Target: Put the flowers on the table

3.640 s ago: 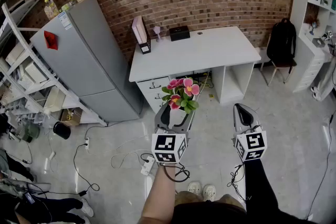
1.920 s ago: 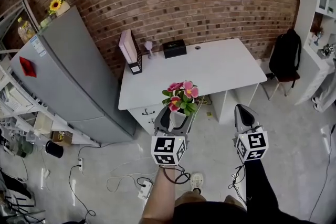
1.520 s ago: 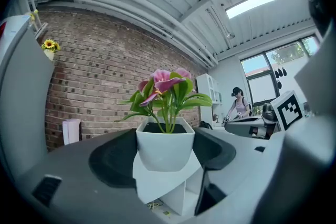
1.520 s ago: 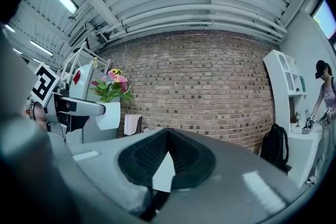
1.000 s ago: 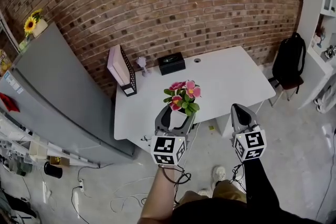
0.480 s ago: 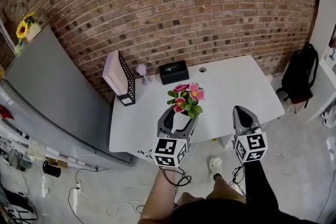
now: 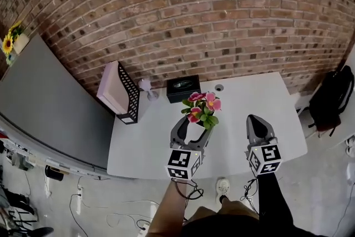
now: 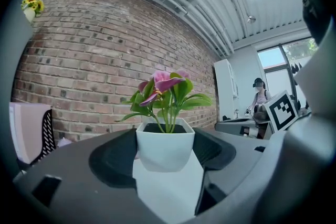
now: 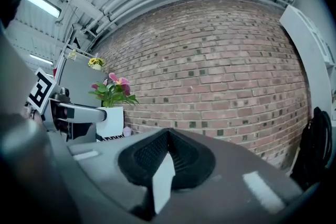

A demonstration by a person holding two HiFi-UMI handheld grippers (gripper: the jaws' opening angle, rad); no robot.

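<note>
White pot of pink flowers [image 8: 165, 145] clamped upright between jaws of left gripper [image 7: 192, 129], held over the white table [image 7: 150, 136]. Right gripper [image 7: 257, 121] jaws pressed together, nothing between them.

Left hand-held gripper [image 7: 195, 123] grips flowers [image 7: 203, 106]; right [image 7: 255, 120] closed.

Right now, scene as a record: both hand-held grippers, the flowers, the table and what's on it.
left hand-held gripper: shut on the flower pot, one jaw on each side
right hand-held gripper: jaws together, nothing between them
flower pot: white, upright, pink blooms, held over the table and apparently not yet set down
table: white, against the brick wall, front half bare
on table, rear: black box, file holder
beside table, right: backpack
</note>
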